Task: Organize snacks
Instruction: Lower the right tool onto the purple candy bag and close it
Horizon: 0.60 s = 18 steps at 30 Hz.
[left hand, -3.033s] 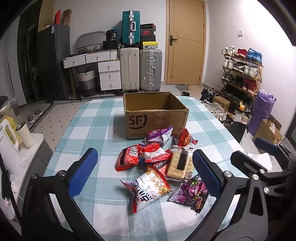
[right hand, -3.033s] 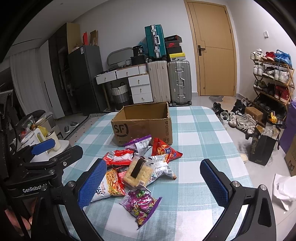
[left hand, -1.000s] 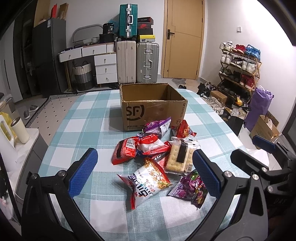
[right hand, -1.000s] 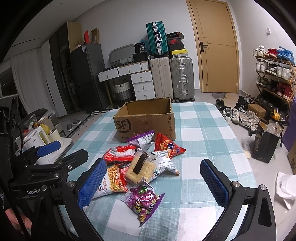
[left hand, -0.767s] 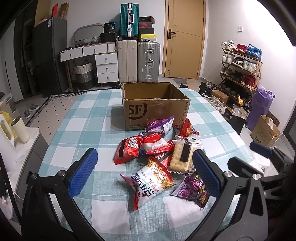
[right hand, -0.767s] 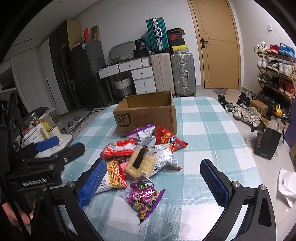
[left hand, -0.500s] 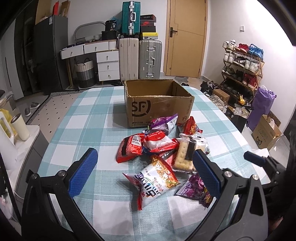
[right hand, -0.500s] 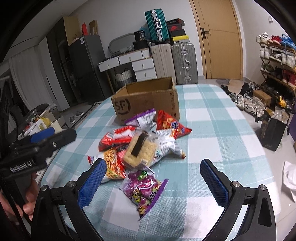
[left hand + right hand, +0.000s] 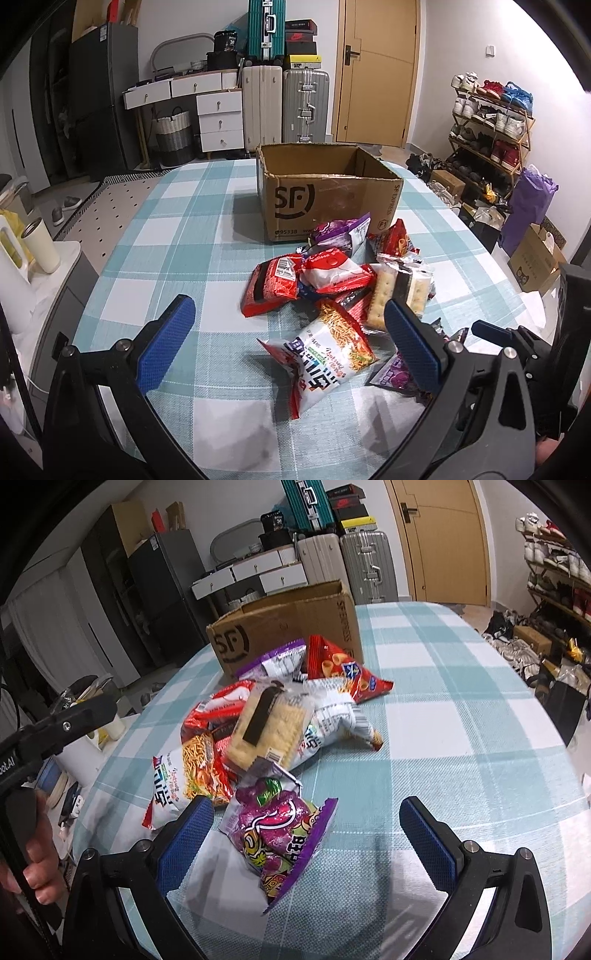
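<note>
nothing looks packed yet: the snacks (image 9: pixel 332 291) lie heaped mid-frame on the desk (image 9: pixel 177 236), just before the cardboard box (image 9: pixel 325 195). both the left hand-held gripper (image 9: pixel 288 339) and the right hand-held gripper (image 9: pixel 306 834) are spread and hold nothing.

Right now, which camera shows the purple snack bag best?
The right wrist view. The purple bag lies whole and close, between the open fingers of the right gripper, its print readable. In the left wrist view only a corner of it shows, the rest hidden behind the left gripper's right finger.
</note>
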Each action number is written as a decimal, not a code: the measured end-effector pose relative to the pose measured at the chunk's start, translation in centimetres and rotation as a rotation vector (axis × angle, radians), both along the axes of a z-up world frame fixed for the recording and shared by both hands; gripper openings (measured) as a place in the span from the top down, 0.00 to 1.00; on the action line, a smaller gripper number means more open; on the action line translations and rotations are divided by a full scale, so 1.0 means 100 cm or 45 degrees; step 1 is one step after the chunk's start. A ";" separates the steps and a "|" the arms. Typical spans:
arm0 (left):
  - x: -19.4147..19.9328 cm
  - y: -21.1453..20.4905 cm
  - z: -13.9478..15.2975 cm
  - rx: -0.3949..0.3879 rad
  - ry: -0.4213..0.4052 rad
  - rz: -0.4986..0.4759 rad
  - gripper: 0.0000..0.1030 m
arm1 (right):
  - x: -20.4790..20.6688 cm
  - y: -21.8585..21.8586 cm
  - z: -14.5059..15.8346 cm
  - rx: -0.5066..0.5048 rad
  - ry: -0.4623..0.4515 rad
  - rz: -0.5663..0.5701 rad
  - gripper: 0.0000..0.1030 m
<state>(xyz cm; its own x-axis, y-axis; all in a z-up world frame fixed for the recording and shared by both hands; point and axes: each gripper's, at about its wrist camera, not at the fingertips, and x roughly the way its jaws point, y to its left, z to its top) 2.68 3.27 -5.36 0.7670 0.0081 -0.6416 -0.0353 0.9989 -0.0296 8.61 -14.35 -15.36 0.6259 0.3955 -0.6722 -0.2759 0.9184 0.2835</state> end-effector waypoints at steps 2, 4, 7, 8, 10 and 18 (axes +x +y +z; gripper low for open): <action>0.001 0.002 -0.002 -0.001 0.008 0.000 0.01 | 0.001 0.002 -0.003 -0.001 0.004 0.007 0.00; 0.003 0.003 -0.005 0.001 0.014 0.000 0.01 | 0.003 0.005 -0.006 -0.005 0.006 0.021 0.00; 0.006 0.004 -0.008 0.006 0.023 -0.002 0.01 | 0.003 0.009 -0.007 -0.013 0.004 0.039 0.00; 0.004 0.004 -0.008 0.007 0.025 -0.002 0.01 | 0.002 0.011 -0.008 -0.016 0.003 0.045 0.00; 0.003 0.005 -0.009 0.009 0.029 0.001 0.01 | 0.002 0.014 -0.009 -0.028 0.002 0.059 0.01; 0.003 0.015 -0.013 0.016 0.034 0.021 0.01 | 0.003 0.021 -0.017 -0.059 0.033 0.083 0.36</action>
